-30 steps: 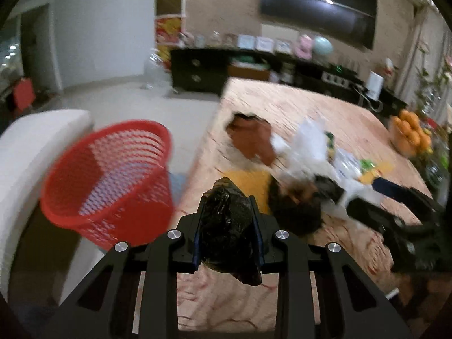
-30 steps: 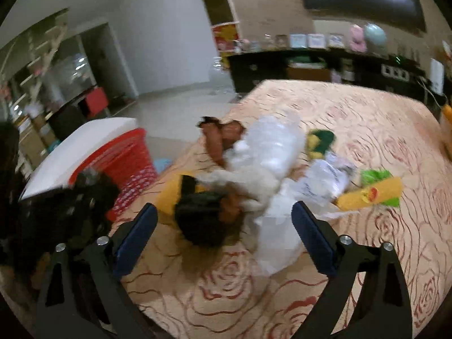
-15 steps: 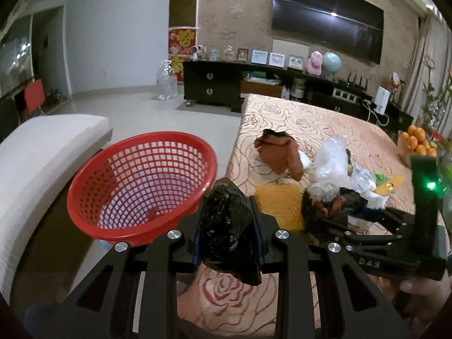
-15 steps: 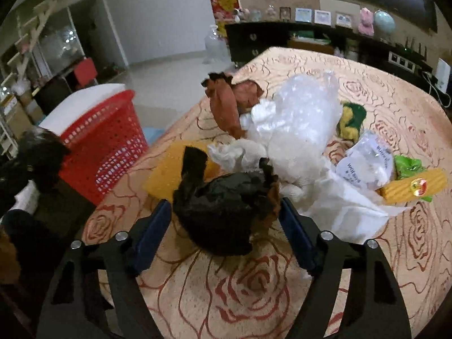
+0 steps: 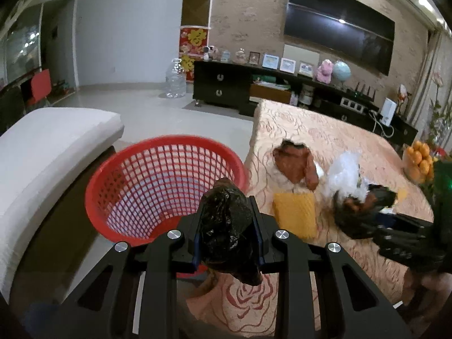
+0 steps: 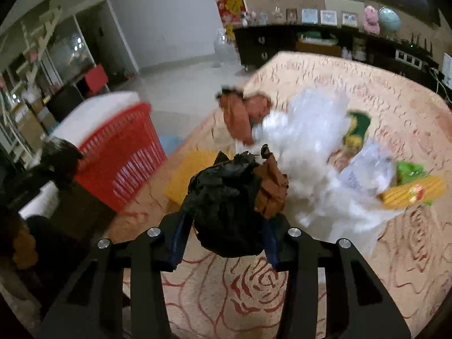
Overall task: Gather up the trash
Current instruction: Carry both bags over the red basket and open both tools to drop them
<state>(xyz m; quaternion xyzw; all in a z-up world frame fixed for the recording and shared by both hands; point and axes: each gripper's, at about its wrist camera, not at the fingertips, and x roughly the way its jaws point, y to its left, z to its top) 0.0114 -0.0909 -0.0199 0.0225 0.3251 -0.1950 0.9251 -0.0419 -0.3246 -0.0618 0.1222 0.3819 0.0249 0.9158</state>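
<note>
- Two grippers, both loaded: my left gripper [image 5: 227,236] is nearly shut, its pads clamped on a crumpled black wad [image 5: 226,220].
- Just ahead of that left gripper and a little to its left stands the red mesh basket [image 5: 158,186], its mouth open below the wad's tip.
- My right gripper [image 6: 226,226] has just been closing; its jaws now press the sides of a black bag bundle [image 6: 226,197] with a brown scrap [image 6: 269,192] tucked against it.
- Beyond the right gripper lie the other pieces: a yellow sheet [image 6: 192,169] just past the bundle to the left, a brown rag [image 6: 240,113] farther ahead, clear plastic wrap [image 6: 310,130] and a yellow wrapper [image 6: 412,192] to the right.
- All of it rests on a peach cloth with red roses [image 6: 282,282].
- Left of the basket sits a white cushioned seat [image 5: 50,147]; far ahead, a dark cabinet [image 5: 223,87] under a wall television [image 5: 339,25].
</note>
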